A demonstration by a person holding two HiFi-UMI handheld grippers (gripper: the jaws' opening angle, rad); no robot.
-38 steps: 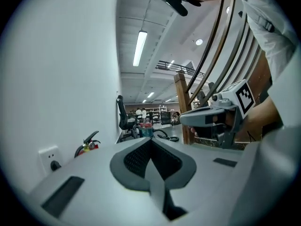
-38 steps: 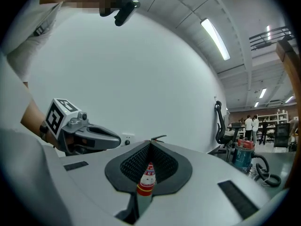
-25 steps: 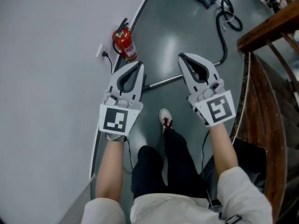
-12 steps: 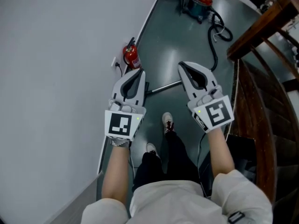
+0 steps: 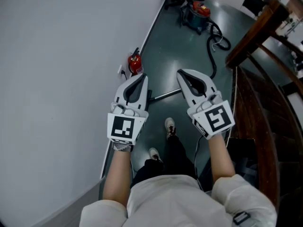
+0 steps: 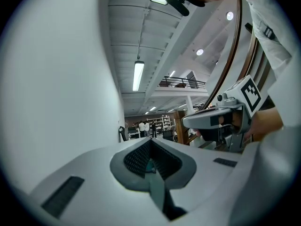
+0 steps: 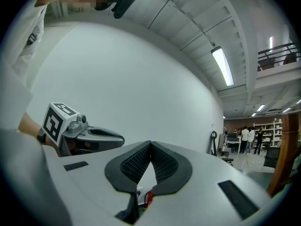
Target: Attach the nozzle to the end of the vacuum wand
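Note:
In the head view both grippers are held level side by side, high above the floor. My left gripper (image 5: 142,76) is shut with nothing in it, and so is my right gripper (image 5: 180,73). Far below, between them, a silver vacuum wand (image 5: 164,95) lies on the dark floor, its ends hidden behind the grippers. A red and blue vacuum cleaner (image 5: 195,12) stands further off with a black hose (image 5: 211,44) curling toward the wand. No nozzle shows in any view. In the gripper views each pair of pads is pressed together: left gripper (image 6: 150,141), right gripper (image 7: 150,144).
A white wall (image 5: 61,56) runs along the left, with a red fire extinguisher (image 5: 135,63) at its foot. A wooden stair railing (image 5: 253,30) and dark steps fill the right. The person's legs and shoes (image 5: 169,125) are below the grippers. People and shelves stand far off.
Both grippers have risen together, still shut and empty. The head view has tipped forward, bringing the vacuum cleaner and more floor into sight at the top.

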